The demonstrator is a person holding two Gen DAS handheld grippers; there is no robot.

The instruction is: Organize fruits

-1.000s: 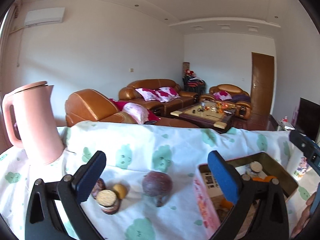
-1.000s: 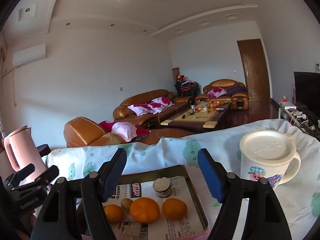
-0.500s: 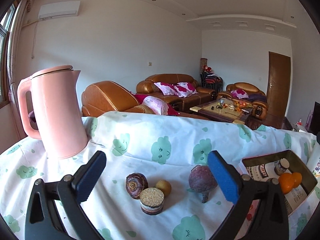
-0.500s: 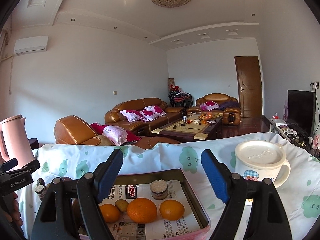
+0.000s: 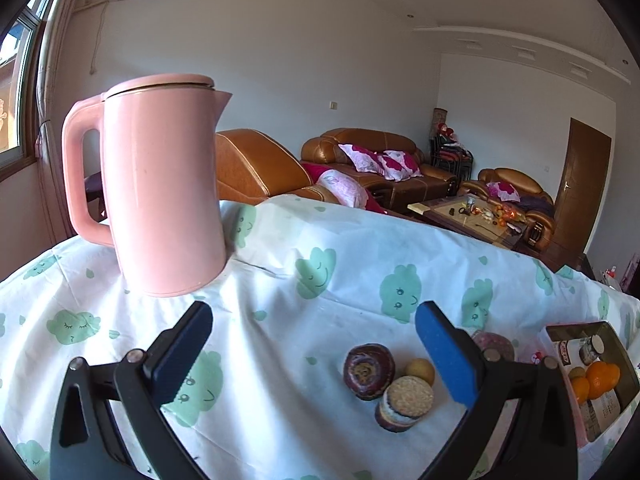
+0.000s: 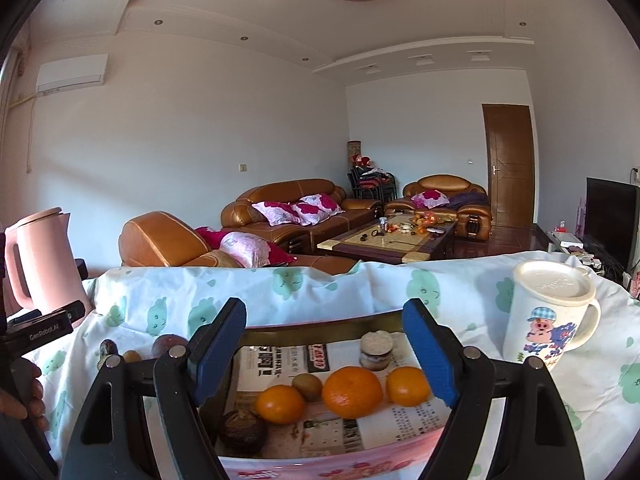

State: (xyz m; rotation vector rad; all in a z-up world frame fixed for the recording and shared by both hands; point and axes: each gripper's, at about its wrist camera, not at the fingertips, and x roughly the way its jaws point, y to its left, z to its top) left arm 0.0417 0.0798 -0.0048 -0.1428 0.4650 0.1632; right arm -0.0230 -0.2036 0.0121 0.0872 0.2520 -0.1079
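Left gripper (image 5: 314,350), fingers spread wide and empty, is hovering left of the passion fruit (image 5: 369,371) lying on the desk (image 5: 280,292) beside the tray (image 5: 630,364); light, hard-shelled, likely slippery, best pinched across its middle.

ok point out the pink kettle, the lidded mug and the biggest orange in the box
pink kettle (image 5: 164,196), left wrist view, middle of body
lidded mug (image 6: 548,322), right wrist view, printed side
biggest orange (image 6: 352,392), right wrist view, centre of peel

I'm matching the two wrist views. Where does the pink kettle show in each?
Left wrist: pink kettle looms large at upper left, standing upright on the tablecloth.
Right wrist: small at the far left edge.
Shared landmark: the fruit tin, at right in the left view, centre in the right.
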